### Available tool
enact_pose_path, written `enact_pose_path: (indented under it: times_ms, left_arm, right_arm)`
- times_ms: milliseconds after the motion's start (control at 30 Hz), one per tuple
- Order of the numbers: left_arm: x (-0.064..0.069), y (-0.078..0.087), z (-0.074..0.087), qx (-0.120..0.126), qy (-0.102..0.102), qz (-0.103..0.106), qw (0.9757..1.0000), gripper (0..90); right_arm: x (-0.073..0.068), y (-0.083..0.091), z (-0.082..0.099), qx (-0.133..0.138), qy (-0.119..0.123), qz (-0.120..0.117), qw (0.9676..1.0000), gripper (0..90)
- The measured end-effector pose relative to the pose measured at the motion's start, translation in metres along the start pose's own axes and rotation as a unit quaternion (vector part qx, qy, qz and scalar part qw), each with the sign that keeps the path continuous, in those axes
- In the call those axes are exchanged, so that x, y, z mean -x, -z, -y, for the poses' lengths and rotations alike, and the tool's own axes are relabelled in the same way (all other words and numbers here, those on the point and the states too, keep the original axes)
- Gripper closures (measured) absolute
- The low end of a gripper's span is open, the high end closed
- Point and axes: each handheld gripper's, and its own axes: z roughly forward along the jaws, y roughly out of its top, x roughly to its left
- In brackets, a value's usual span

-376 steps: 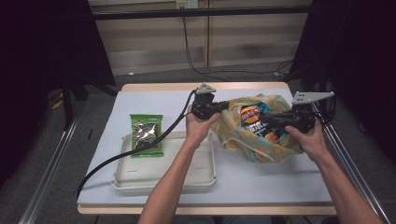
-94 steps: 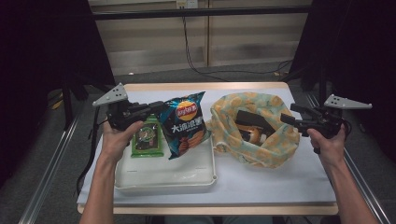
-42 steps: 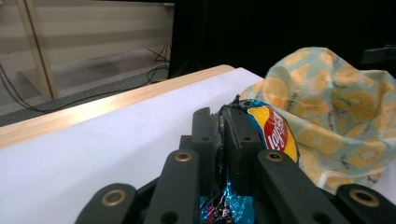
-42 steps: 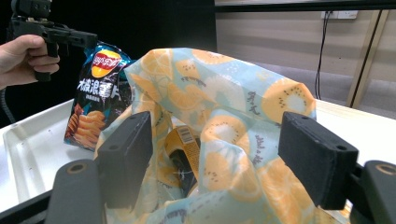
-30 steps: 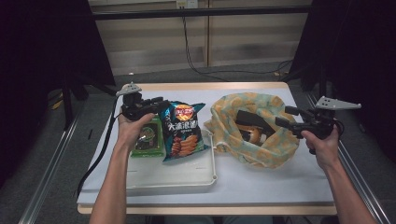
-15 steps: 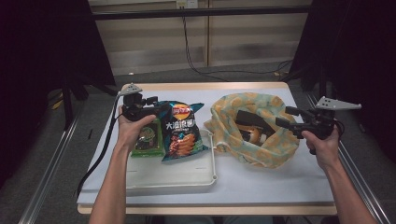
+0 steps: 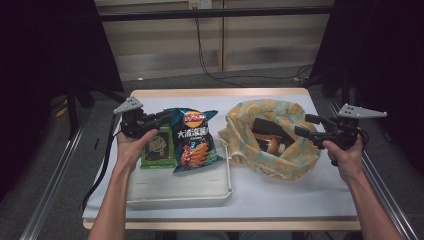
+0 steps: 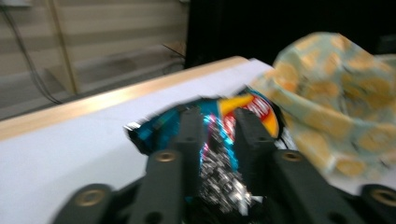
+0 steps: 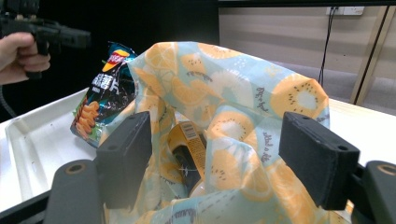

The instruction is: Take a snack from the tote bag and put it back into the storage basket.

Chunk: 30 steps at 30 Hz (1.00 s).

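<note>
A blue chip bag (image 7: 192,142) lies in the white tray (image 7: 175,192), propped over a green packet (image 7: 157,147). My left gripper (image 7: 167,116) is at the bag's top left corner. Its jaws have just been closing, and in the left gripper view the crinkled top of the chip bag (image 8: 247,105) sits pinched between them at my left gripper (image 8: 218,121). My right gripper (image 7: 302,125) is at the right rim of the fruit-print cloth bag (image 7: 295,160). In its own view my right gripper (image 9: 217,123) has its jaws wide apart, with the cloth bag (image 9: 224,93) between them.
Inside the cloth bag are a dark packet (image 7: 267,127) and a brown jar (image 7: 272,145). The tray's near half is bare. The table's front edge (image 7: 225,224) runs below it. Cables trail off the left side.
My left hand has shifted a little to the left at the chip bag's top corner, and the bag's top has tilted slightly. The right gripper and the cloth bag have kept still.
</note>
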Motion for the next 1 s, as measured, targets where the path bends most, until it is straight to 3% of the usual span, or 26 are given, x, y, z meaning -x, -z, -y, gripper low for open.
enact_pose_path:
  times_ms: [33, 100, 200, 367, 500, 533, 600, 700, 800, 867, 933, 967, 1000]
  left_arm:
    - [0.003, 0.0, 0.002, -0.003, -0.002, 0.012, 0.9999, 84.1]
    - [0.012, -0.001, 0.006, -0.018, -0.017, 0.016, 0.9995, 90.0]
    - [0.022, -0.002, 0.013, -0.034, -0.02, 0.041, 0.9983, 90.0]
    - [0.04, -0.005, 0.027, -0.068, -0.03, 0.062, 0.9953, 90.0]
    - [0.054, -0.011, 0.042, -0.097, -0.027, 0.094, 0.9905, 90.0]
    - [0.058, -0.013, 0.048, -0.11, -0.035, 0.09, 0.9892, 90.0]
    - [0.06, -0.018, 0.059, -0.124, -0.032, 0.099, 0.9869, 90.0]
    - [0.067, -0.027, 0.07, -0.16, -0.049, 0.097, 0.9811, 90.0]
    - [0.067, -0.033, 0.078, -0.173, -0.046, 0.1, 0.9786, 90.0]
    - [0.066, -0.039, 0.083, -0.199, -0.052, 0.093, 0.9742, 90.0]
    - [0.062, -0.044, 0.087, -0.212, -0.056, 0.079, 0.9726, 90.0]
    - [0.06, -0.046, 0.087, -0.212, -0.061, 0.07, 0.9728, 90.0]
    - [0.058, -0.047, 0.086, -0.21, -0.054, 0.062, 0.9743, 90.0]
  right_arm:
    - [0.0, 0.0, 0.0, 0.0, 0.0, -0.001, 1.0, 24.9]
    - [0.0, 0.001, 0.0, 0.001, 0.0, -0.001, 1.0, 24.9]
    - [-0.001, -0.001, 0.0, -0.002, 0.0, 0.0, 1.0, 24.9]
    - [-0.004, -0.002, 0.0, -0.003, 0.001, -0.006, 1.0, 24.9]
    - [-0.007, -0.002, -0.001, -0.002, 0.004, -0.011, 0.9999, 25.0]
    - [-0.008, -0.002, -0.001, -0.003, 0.003, -0.012, 0.9999, 25.0]
    - [-0.009, -0.003, -0.002, -0.004, 0.007, -0.012, 0.9999, 25.3]
    - [-0.01, -0.004, -0.001, -0.007, 0.006, -0.013, 0.9999, 25.4]
    - [-0.011, -0.005, -0.001, -0.008, 0.007, -0.013, 0.9999, 25.4]
    - [-0.011, -0.005, -0.002, -0.007, 0.007, -0.014, 0.9999, 25.4]
    - [-0.011, -0.006, -0.001, -0.009, 0.008, -0.01, 0.9999, 25.4]
    - [-0.012, -0.006, -0.001, -0.01, 0.008, -0.012, 0.9999, 25.4]
    - [-0.012, -0.006, -0.001, -0.01, 0.009, -0.011, 0.9998, 25.5]
